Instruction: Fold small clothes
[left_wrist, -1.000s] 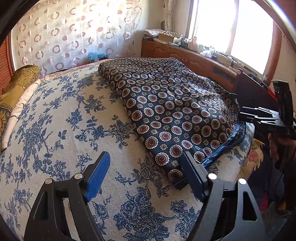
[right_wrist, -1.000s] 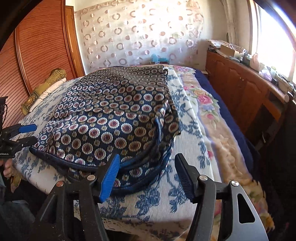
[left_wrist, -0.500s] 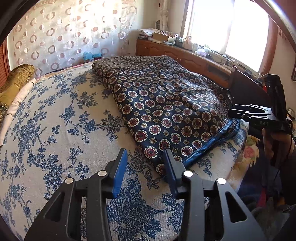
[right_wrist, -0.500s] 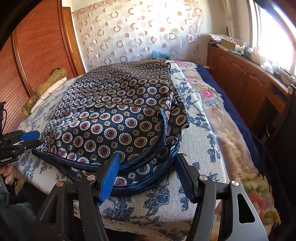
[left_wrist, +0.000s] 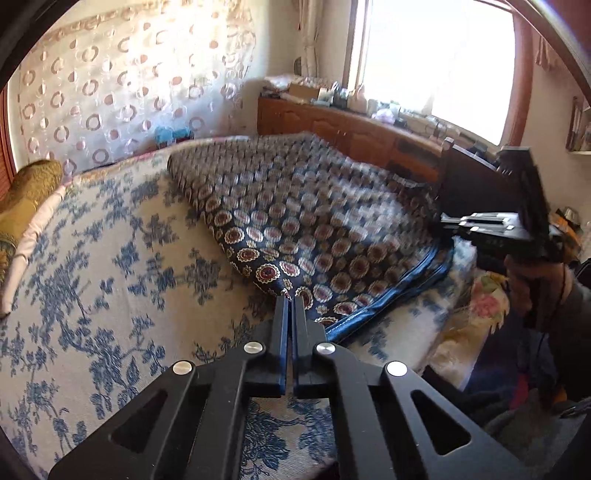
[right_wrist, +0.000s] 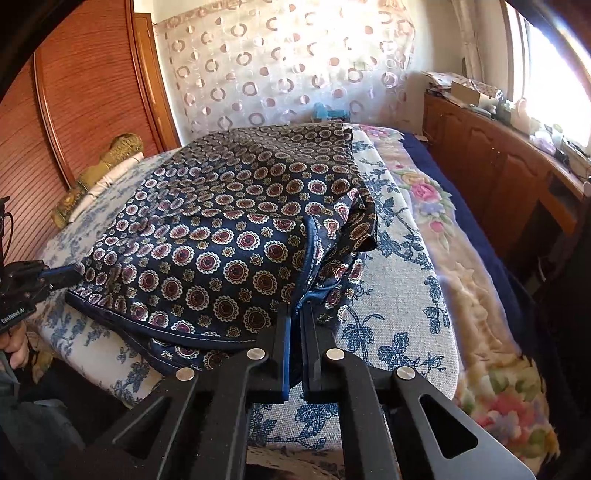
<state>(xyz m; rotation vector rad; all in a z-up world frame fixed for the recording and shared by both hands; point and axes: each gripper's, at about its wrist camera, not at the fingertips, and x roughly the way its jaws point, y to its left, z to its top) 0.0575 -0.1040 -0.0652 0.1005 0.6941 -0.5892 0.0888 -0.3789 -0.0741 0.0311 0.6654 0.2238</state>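
Both tools clamped on the near corners of the patterned garment, ready for the fold lift.

Left tool (left_wrist: 290, 301): fingers pressed together on the near-left corner of the navy medallion-print garment (left_wrist: 306, 221), which spreads ahead and to the right of the tips across the floral bed cover (left_wrist: 110, 258). Right tool (right_wrist: 297, 310): fingers together on the blue-piped hem at the near-right corner; the garment (right_wrist: 229, 229) extends ahead and to the left of the tips, with a bunched flap just right of them. Judgement: raise both corners together at equal height, keep the hem taut between the tools, and carry it forward evenly. The piped edge looks slippery; uneven tension may skew the fold or leave the flap creased.
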